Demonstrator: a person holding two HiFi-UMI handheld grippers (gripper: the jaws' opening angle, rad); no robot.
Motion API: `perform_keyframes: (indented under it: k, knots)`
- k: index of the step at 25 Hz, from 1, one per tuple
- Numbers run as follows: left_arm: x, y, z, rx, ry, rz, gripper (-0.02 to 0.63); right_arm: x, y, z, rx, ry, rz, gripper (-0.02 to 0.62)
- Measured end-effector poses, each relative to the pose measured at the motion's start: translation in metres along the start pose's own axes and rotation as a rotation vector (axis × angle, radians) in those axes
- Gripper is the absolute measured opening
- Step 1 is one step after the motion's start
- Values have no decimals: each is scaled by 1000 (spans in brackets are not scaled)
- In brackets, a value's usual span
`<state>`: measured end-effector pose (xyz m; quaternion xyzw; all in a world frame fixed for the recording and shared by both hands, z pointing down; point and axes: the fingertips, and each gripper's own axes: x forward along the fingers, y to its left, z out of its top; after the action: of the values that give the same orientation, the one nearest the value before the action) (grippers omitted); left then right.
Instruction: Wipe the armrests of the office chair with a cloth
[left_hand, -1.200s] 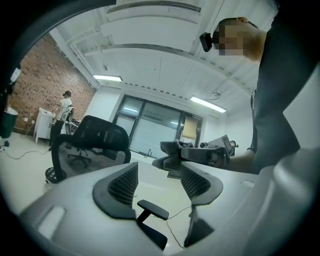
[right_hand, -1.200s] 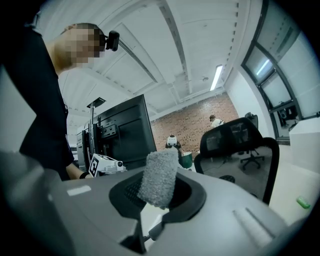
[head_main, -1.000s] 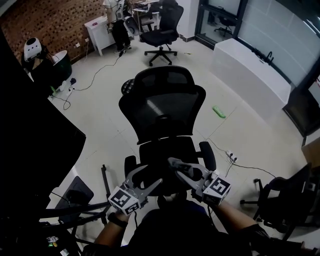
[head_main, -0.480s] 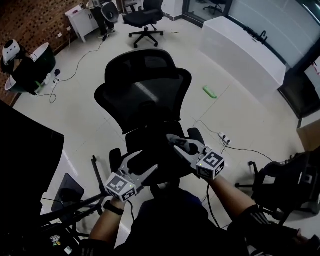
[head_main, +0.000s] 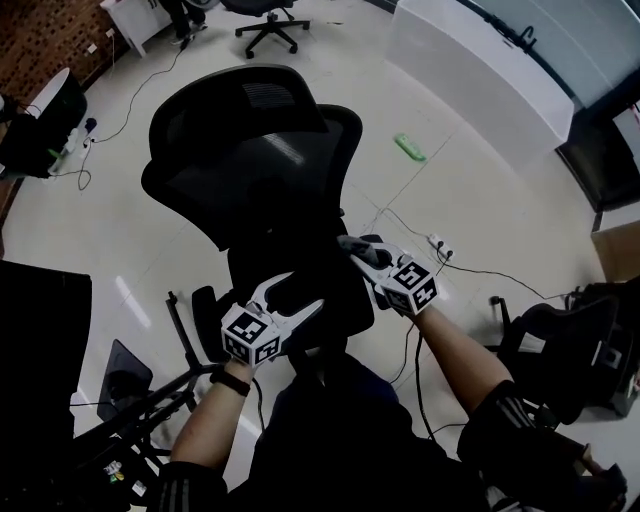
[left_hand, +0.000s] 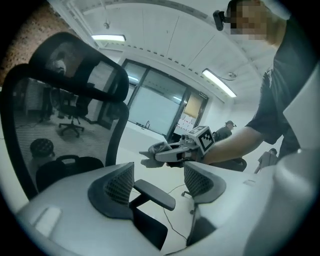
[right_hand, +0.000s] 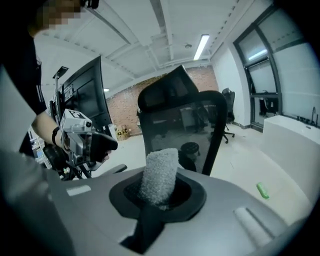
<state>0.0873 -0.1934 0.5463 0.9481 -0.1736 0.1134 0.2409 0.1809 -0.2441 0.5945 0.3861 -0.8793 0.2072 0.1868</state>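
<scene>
Head view: steeply down onto the black office chair (head_main: 250, 150), with the left gripper (head_main: 297, 297) over the seat's near left edge, jaws spread wide, and the right gripper (head_main: 350, 243) over the seat's right side, something pale pinched at its tip. Left gripper view: jaws well apart and gripping nothing; framed between them, farther off and untouched, one armrest pad (left_hand: 155, 194), though hard to say which of the two; above and beyond it, apart from it, the right gripper (left_hand: 148, 151) with the grey wad in its tip. Right gripper view: jaws closed on the cloth (right_hand: 159, 175), a nubbly grey roll standing up out of them, with the chair's mesh back behind and the left gripper (right_hand: 112, 144) off to the side, well apart. Judging by all this, no wiping under way yet: cloth in hand but clear of any armrest, so probably both armrests left to do, starting with lowering the cloth onto the nearer pad.
</scene>
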Motion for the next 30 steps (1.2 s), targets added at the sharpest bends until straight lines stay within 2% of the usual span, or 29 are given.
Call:
perform_keyframes:
  k: [6,15,22,30]
  knots:
    - [46,22,-33,-76,75,13,337,23,-57,-67,-89,205,-32,40]
    - [93,34,-81,-112,178,15,337,56,-108,-126,-167,382,-3,40]
    - [112,29,-111,-131,239,-14,337,74,-119,-170,-277,528,64,40]
    - [118,24,-133,-143,281,-24,337,68,-113,-206,-329,597,119,38]
